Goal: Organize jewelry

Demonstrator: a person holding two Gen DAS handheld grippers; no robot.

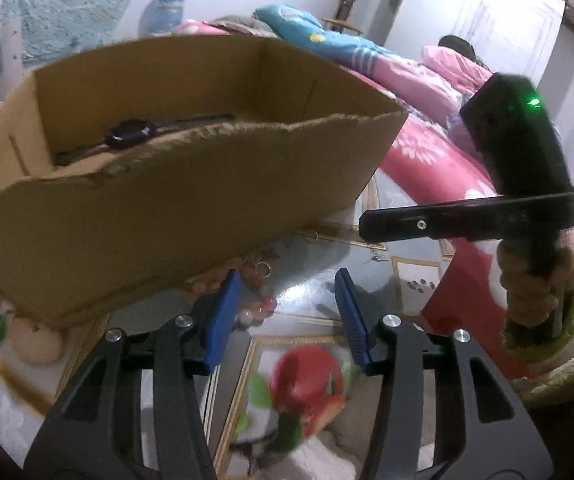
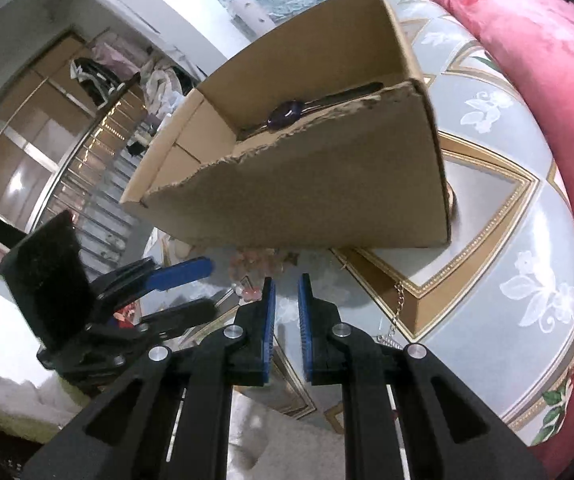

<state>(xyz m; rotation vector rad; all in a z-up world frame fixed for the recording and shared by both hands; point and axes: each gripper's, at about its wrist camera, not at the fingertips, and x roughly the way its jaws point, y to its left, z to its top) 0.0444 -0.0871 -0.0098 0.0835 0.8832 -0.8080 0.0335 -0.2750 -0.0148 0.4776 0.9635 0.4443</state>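
An open cardboard box [image 1: 191, 196] with a torn front rim stands on the patterned table; it also shows in the right wrist view [image 2: 327, 196]. A dark wristwatch [image 1: 131, 134] lies inside it, seen too in the right wrist view [image 2: 285, 114]. A pink bead bracelet with a gold ring [image 1: 261, 280] lies on the table before the box, also in the right wrist view [image 2: 253, 264]. A silver chain [image 2: 397, 312] lies right of the right gripper. My left gripper [image 1: 287, 316] is open and empty above the beads. My right gripper [image 2: 286, 324] is open by a narrow gap and empty.
The table [image 2: 507, 248] has a glossy grey floral cover with gold borders and fruit prints [image 1: 307, 384]. Red and pink bedding [image 1: 427, 160] lies beyond its edge. The right gripper's body [image 1: 519, 168] stands at the right of the left wrist view. A wardrobe [image 2: 47, 112] stands far left.
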